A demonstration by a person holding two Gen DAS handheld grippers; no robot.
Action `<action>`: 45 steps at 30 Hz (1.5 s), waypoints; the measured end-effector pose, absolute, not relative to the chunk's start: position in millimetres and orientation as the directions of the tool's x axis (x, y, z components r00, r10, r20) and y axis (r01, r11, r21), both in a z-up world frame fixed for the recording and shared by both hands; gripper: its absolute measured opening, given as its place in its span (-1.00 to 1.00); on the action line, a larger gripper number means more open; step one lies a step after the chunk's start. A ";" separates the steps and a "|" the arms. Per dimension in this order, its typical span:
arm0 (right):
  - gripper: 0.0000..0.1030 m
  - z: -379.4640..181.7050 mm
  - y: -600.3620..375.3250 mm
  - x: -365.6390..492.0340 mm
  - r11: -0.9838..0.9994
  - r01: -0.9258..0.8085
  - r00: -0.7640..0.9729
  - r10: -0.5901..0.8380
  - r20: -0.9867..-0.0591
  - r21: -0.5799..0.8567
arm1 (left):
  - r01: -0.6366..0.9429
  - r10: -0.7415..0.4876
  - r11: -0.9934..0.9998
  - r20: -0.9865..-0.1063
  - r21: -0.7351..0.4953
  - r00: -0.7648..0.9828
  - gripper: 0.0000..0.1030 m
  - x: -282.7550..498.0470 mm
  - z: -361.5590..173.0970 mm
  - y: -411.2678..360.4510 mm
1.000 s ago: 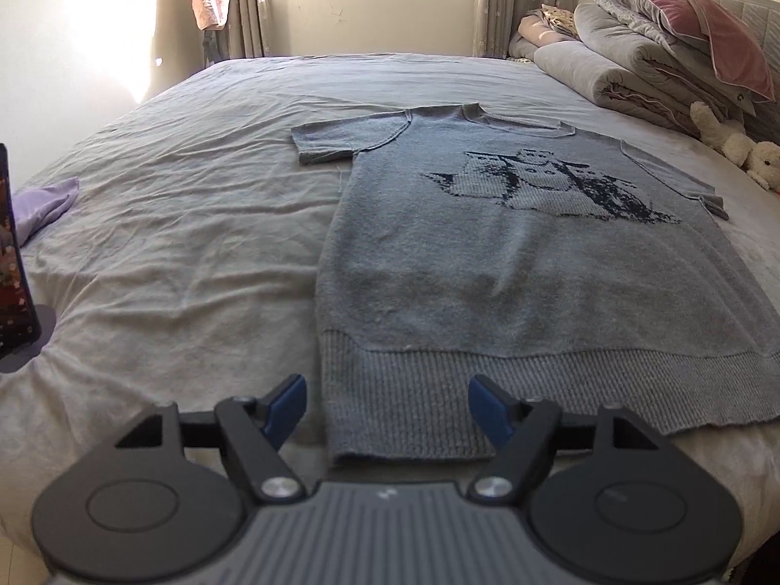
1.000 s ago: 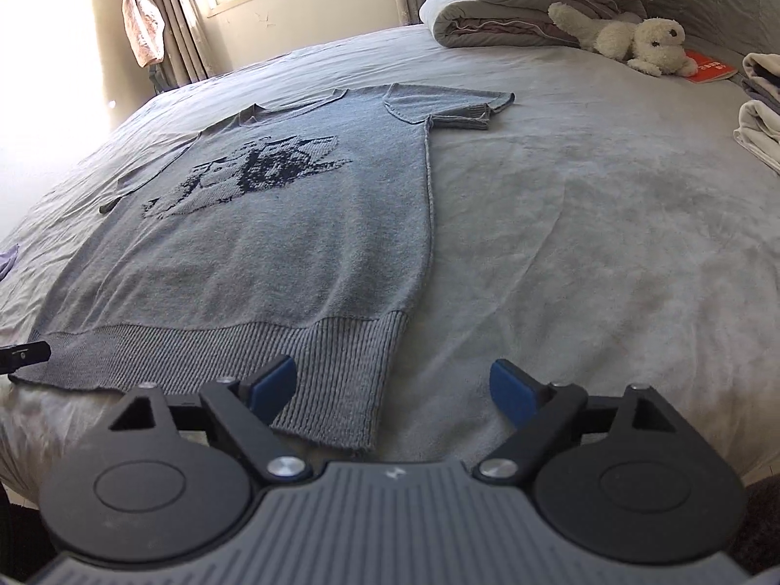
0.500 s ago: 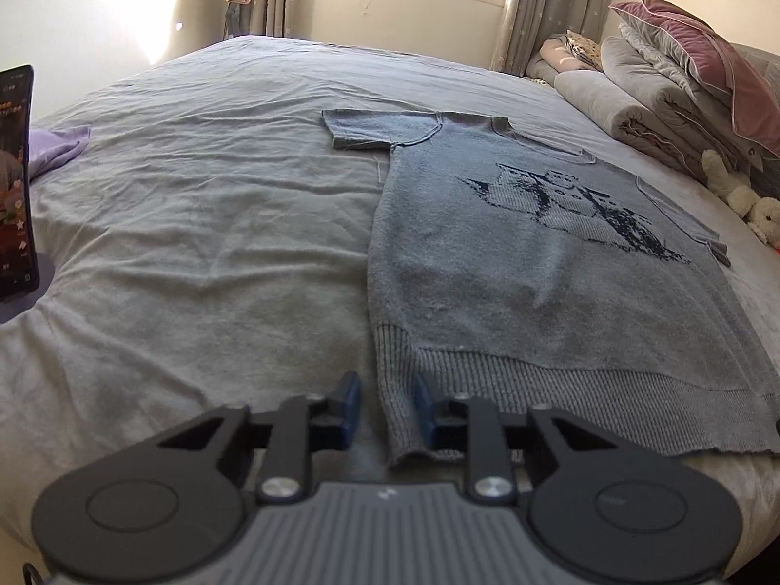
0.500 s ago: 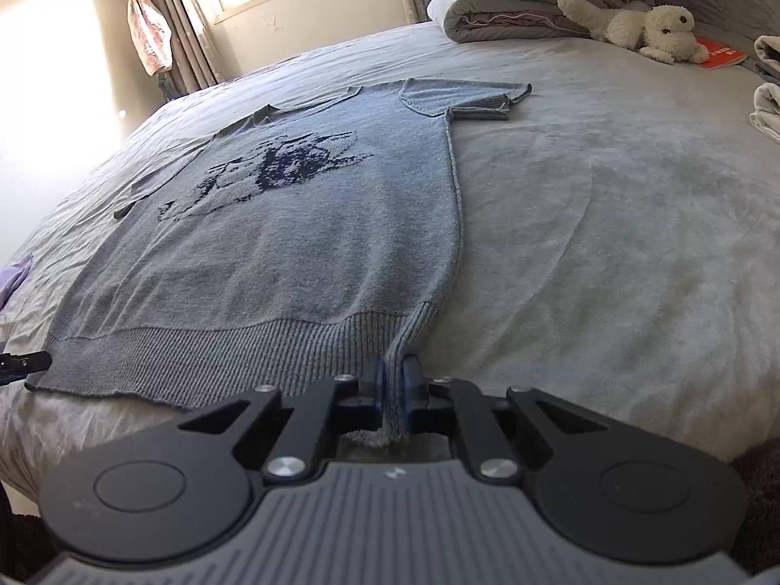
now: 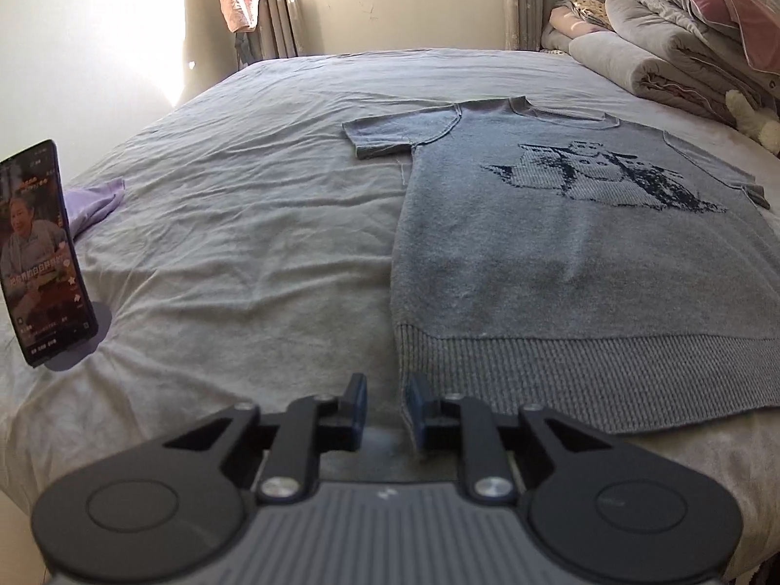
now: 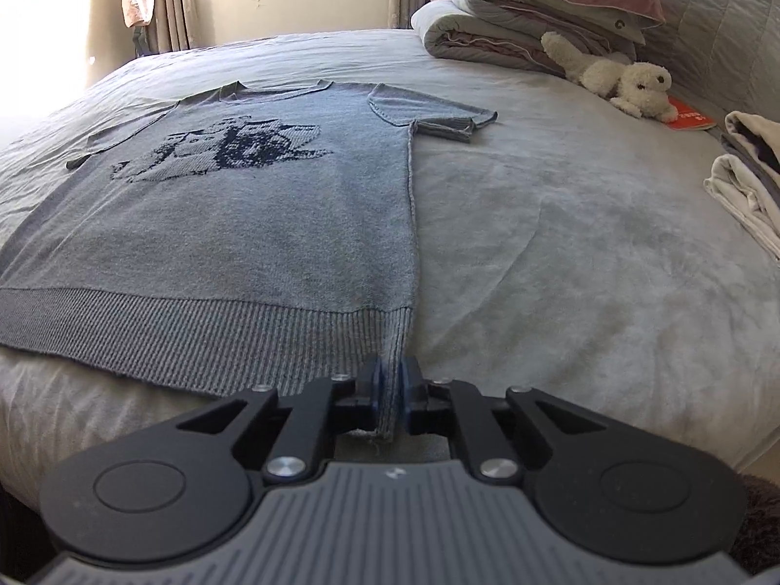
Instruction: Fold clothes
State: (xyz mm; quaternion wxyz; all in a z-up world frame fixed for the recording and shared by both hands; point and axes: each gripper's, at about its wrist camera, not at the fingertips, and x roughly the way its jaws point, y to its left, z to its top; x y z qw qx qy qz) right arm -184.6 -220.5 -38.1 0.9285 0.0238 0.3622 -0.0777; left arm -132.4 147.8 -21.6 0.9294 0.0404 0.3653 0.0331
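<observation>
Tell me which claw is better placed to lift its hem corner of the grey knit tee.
Right. The right claw has the grey knit tee hem corner pinched between its pads, though its jaws are opening. The left claw is also opening, a clear gap showing, with the hem edge touching only one pad.

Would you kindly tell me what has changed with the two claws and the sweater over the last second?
Both claws closed from wide open onto the hem corners of the sweater. The left claw is opening again, the corner beside one pad; the right claw pinches its corner, loosening. The sweater lies flat as before.
</observation>
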 end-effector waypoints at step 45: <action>0.22 -49.2 -174.1 -155.8 0.995 0.062 0.696 0.012 -0.717 0.077 | 0.130 -0.033 0.990 -0.791 0.059 0.611 0.13 -121.4 -31.3 43.5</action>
